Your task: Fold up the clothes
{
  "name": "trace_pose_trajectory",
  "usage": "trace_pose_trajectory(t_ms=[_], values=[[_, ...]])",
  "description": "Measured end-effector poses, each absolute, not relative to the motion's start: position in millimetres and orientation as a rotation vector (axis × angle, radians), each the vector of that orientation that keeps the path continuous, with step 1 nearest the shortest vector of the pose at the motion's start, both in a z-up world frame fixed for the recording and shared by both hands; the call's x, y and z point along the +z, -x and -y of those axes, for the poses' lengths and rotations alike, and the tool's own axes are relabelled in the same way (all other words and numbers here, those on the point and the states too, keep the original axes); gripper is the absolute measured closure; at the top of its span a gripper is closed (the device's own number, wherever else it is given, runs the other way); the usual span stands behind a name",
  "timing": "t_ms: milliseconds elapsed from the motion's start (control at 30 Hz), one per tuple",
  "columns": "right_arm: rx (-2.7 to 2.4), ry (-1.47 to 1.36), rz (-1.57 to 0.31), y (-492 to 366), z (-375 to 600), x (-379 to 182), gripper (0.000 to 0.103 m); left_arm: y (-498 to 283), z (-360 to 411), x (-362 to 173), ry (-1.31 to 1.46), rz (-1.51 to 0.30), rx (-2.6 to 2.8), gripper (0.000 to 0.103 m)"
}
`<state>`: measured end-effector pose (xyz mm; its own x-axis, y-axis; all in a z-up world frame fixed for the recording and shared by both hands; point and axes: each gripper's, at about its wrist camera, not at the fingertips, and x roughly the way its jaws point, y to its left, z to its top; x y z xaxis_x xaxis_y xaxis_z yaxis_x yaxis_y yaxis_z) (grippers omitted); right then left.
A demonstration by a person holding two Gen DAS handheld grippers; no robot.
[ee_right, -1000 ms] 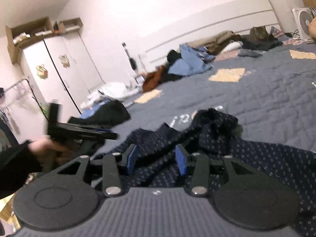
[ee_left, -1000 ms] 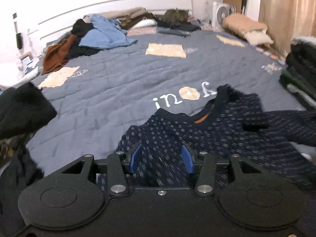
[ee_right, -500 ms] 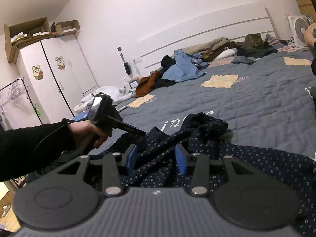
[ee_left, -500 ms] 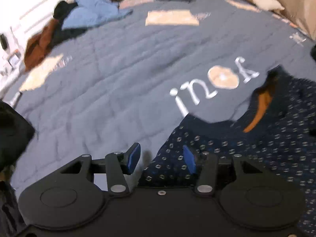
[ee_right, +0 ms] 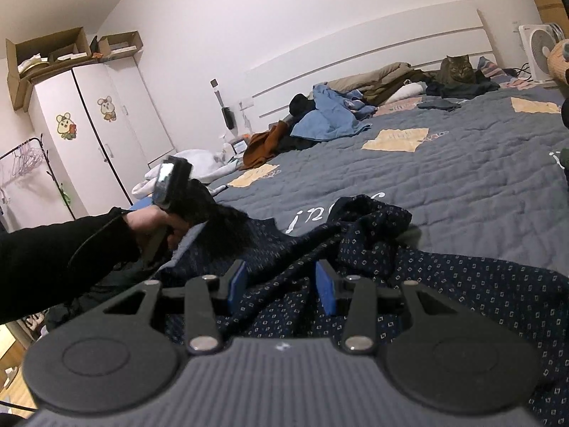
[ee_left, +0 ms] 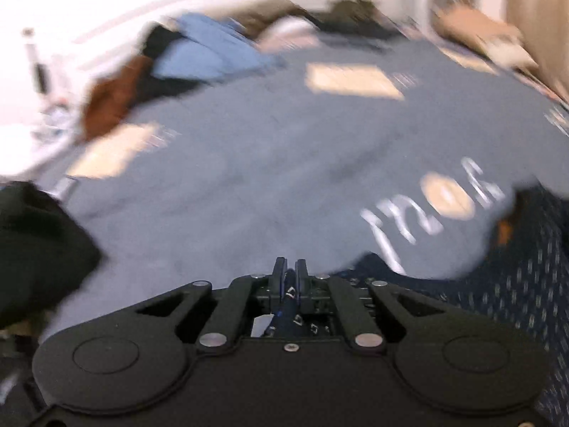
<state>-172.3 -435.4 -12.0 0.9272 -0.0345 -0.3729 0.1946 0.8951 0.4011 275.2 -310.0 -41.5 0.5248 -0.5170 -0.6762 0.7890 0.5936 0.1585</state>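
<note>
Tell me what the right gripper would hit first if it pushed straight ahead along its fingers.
Most likely the navy patterned shirt: its rumpled fabric lies directly ahead of the right gripper, whose jaws stand apart. Beyond it comes the grey quilt. Depth is hard to judge here.

place: home bedroom
bed (ee_right: 462,185): grey quilt, white headboard (ee_right: 373,49)
storage: white wardrobe (ee_right: 103,124) w/ stickers
extras: cat (ee_right: 457,69), clothes pile (ee_right: 327,117), fan (ee_right: 538,51)
</note>
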Motion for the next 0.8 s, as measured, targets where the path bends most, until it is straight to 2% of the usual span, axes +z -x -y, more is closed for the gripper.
trace_pose_trajectory(t_ms=[67,233,367,433,500,533,800], values=[[-0.127,-0.450,-0.372,172,436,-13,0.061,-283,306,-35,-0.457,-0.577,-0.735,0.100],[-0.144,-0.450,-0.378,172,439,-13,0.061,-295,307,-48,-0.503,-0.614,-0.610,0.100],[-0.146,-0.452,-0.382,171,439,-14,0.061,-297,291,-46,-0.456,-0.658,-0.619,0.095],[-0.138,-0.451,-0.386,170,438,-14,0.061,-292,268,-33,-0.416,-0.653,-0.647,0.088],[-0.131,-0.451,-0.387,170,437,-14,0.061,-286,243,-17,-0.373,-0.642,-0.677,0.061],[-0.125,-0.454,-0.386,170,436,-14,0.061,-279,229,-10,-0.354,-0.641,-0.692,0.057],[-0.082,-0.475,-0.381,169,429,-10,0.061,-204,96,10,-0.358,-0.743,-0.732,0.055]])
